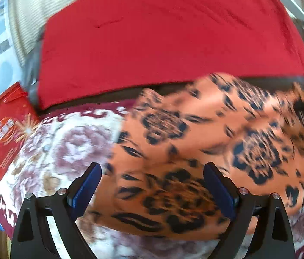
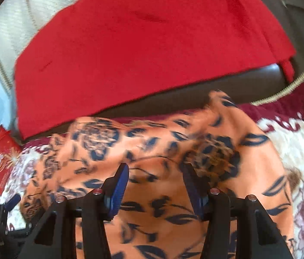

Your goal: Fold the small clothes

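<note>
Orange garment [image 2: 152,151] on floral blanket [image 2: 298,151], both jaws apart

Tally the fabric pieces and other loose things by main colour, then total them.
Red: 2, the red cloth and the red printed packet.
Orange: 1, the orange floral garment.
Cream and maroon: 1, the floral mat under the garment.
Total: 4

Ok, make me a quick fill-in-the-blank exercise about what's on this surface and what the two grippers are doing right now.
1. The orange floral garment lies on a ____ patterned blanket.
2. Behind it sits a plain ____ cloth.
3. The left gripper has its jaws ____.
4. The pads on the right gripper are ____.

Missing: floral; red; open; blue
</note>
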Tool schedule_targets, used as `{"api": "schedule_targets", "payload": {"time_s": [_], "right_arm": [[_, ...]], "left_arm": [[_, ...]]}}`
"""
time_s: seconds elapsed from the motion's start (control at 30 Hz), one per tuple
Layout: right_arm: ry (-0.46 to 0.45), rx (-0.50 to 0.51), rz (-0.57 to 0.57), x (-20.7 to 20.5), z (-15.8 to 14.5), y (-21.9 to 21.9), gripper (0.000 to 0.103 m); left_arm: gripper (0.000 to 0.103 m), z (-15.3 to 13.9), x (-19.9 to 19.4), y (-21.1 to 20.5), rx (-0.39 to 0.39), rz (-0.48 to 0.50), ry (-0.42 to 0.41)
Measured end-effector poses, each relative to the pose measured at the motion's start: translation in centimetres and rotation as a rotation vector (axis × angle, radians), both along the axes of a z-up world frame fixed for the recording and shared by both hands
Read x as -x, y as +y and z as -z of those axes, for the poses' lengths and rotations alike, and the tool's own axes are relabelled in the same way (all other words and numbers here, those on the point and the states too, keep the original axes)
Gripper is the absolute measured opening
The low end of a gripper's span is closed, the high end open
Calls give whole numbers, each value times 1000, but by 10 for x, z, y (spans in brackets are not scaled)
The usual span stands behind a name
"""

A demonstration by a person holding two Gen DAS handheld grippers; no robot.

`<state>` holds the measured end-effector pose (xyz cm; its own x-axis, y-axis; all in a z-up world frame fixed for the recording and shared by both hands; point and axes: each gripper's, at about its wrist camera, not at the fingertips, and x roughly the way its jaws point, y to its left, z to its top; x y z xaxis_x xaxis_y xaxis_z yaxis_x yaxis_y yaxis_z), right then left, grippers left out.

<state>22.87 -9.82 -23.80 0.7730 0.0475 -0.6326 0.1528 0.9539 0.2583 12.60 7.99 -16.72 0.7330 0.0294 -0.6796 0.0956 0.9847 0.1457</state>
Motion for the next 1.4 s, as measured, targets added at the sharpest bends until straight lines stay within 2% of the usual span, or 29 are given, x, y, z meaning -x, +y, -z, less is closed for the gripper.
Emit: {"api": "schedule_targets", "payload": {"time_s": [0.13,0.23,0.27,0.37,0.53,0.67,0.73,0.8,0.87,0.93,1.0,1.17,1.33,1.4], "right_arm": [[2,-32,-74,-13,4,22,56],[97,-38,-113,-30,27,34,56],[136,-30,-114,-34,36,39,56],[126,15,-112,-31,34,48,56],[77,-21,-125,-8,13,52,56],[20,-39,-113,26,-6,39,56],[18,-36,-89,39,-10,27,56],[41,-51,-58,51,-8,12,56],[78,-68,-7,60,3,-6,56],[137,-80,37,66,20,-20,56],[185,-127,33,75,36,-36,56],[77,-173,54,112,26,-42,56],[-15,-229,103,143,13,-53,56],[13,-223,136,142,17,-60,56]], "left_arm": [[95,5,-13,24,5,-63,38],[96,33,-23,22,-59,-55,143],[96,37,-23,21,-60,-55,152],[96,31,-18,18,-68,-49,127],[95,15,-8,10,-16,-12,113],[95,5,2,-3,-35,13,63],[95,7,3,-8,-50,25,72],[96,17,2,-16,-78,40,106],[96,22,3,-19,-96,38,103],[96,19,3,-18,-87,22,106],[95,14,5,-18,-70,10,113],[95,3,20,-17,18,8,113],[95,-3,39,-23,15,26,60],[95,3,38,-28,-9,32,74]]}}
